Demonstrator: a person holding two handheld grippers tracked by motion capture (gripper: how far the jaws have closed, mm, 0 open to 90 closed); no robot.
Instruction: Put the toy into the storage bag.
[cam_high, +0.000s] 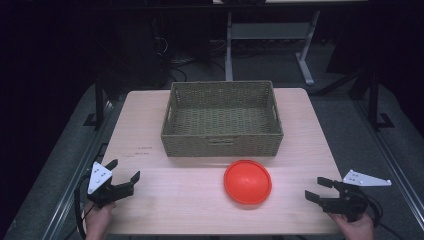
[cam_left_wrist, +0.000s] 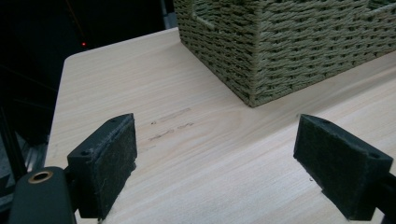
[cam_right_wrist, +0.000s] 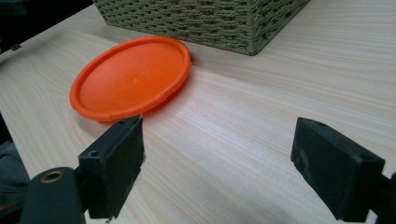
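I judge the orange disc (cam_high: 247, 182), lying flat on the desk (cam_high: 150, 200) just before the basket (cam_high: 222, 145), light, stiff and slick, so with both tongs (cam_high: 121, 176) (cam_high: 316, 188) gaping empty I'd pinch its thin rim.

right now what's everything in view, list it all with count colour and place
basket: one, olive-green woven, far middle of the table, nothing seen inside
disc: one, orange, round and shallow, flat on the table just in front of the basket's near right corner
table: one, light wood, carrying the basket and the disc
marks: a few faint dark scuffs on the tabletop, left of the basket's near corner
desk frame: one, pale grey, on the floor beyond the table
left claw: one, black, near left of the table, jaws open on nothing
right claw: one, black, near right, pointing toward the disc, jaws open on nothing
hands: two, at the bottom edge, one per claw
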